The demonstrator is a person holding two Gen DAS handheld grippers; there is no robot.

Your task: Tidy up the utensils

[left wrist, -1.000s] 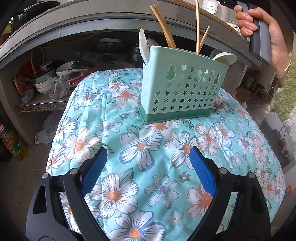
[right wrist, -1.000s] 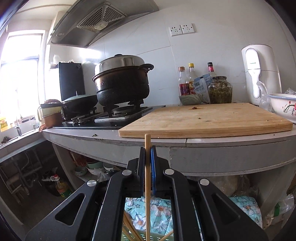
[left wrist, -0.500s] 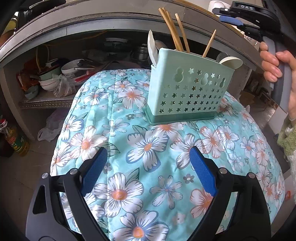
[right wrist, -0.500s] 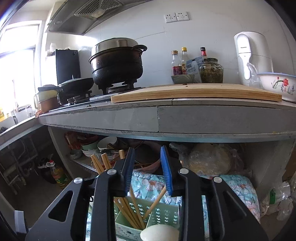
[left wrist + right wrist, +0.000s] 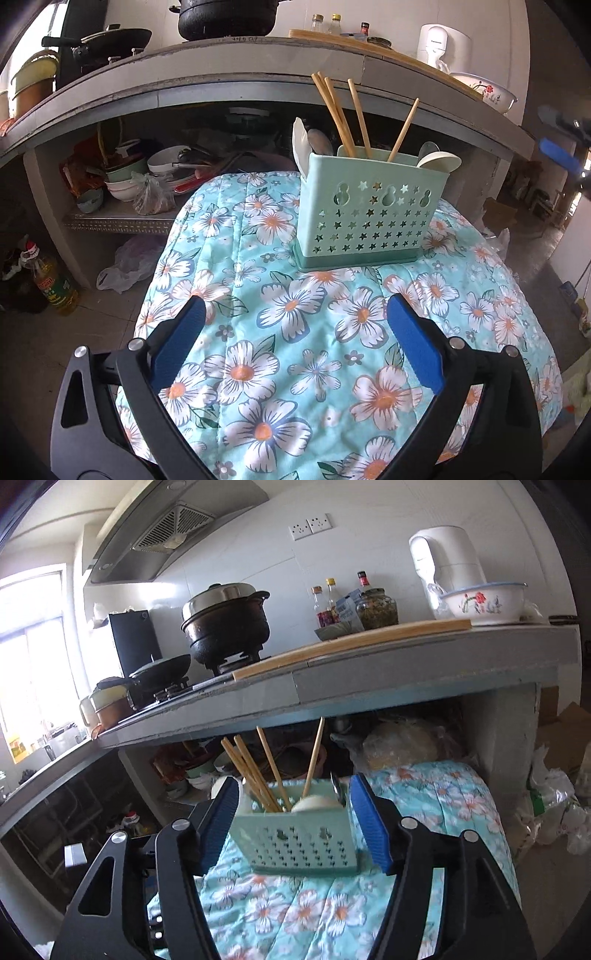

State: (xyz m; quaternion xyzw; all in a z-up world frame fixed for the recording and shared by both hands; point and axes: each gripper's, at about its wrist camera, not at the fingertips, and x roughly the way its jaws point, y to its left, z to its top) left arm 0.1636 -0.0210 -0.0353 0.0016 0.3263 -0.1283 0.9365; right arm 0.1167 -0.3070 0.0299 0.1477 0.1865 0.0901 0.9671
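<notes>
While right claw [image 5: 291, 823] opens empty, utensil caddy [image 5: 295, 840] stands ahead, apart.

My left wrist view looks down at the utensil basket [image 5: 364, 206]; my right views it lower, closer; both share it.

my right gripper [image 5: 293, 818] no longer pinches the chopstick [image 5: 316, 755]; that stick now stands in the green caddy [image 5: 299, 840] with the others, leaning toward 1 o'clock. its jaws are opening, nothing pressed between the pads, and it sits lower and back from the caddy. my left gripper [image 5: 295, 341] spreads wider and rides higher, so the stove pot [image 5: 227, 16] shows at 12 o'clock.
</notes>
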